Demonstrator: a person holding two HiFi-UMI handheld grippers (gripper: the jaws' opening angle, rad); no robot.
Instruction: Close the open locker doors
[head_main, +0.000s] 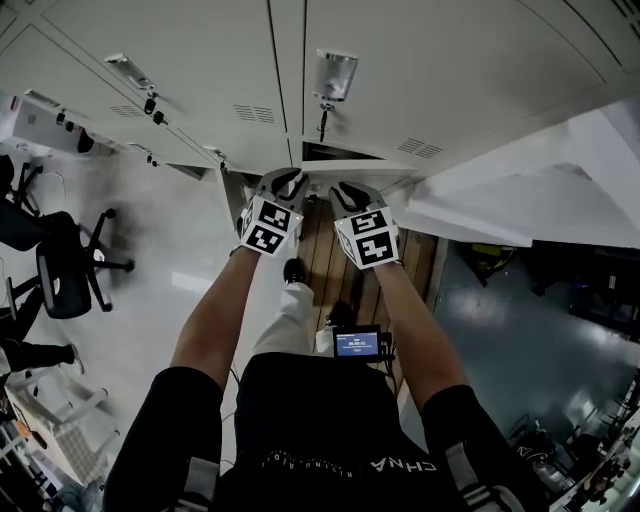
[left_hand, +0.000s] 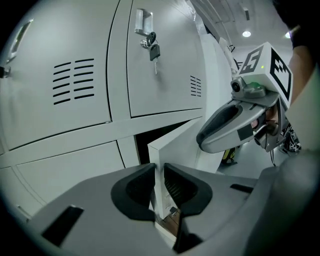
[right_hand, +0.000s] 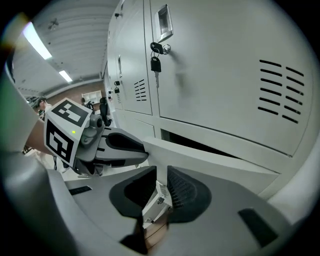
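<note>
A white locker door (head_main: 500, 195) stands open low in the grey locker bank (head_main: 420, 60), and the dark opening (head_main: 335, 152) shows behind it. The door swings out to the right. Its free edge (left_hand: 156, 150) lies just beyond my left gripper (head_main: 287, 180), whose jaws are shut to a thin slit (left_hand: 158, 170). My right gripper (head_main: 350, 192) sits beside it, also shut (right_hand: 161, 175), with the door's top edge (right_hand: 210, 157) ahead. Each gripper shows in the other's view: the right gripper (left_hand: 210, 137) and the left gripper (right_hand: 135, 147). Neither holds anything.
Keys (head_main: 323, 110) hang from the closed door above the opening, under its handle (head_main: 335, 75). Black office chairs (head_main: 60, 265) stand at the left. Below me are a wooden floor strip (head_main: 325, 255), my shoe (head_main: 293, 270) and a small screen (head_main: 357, 345).
</note>
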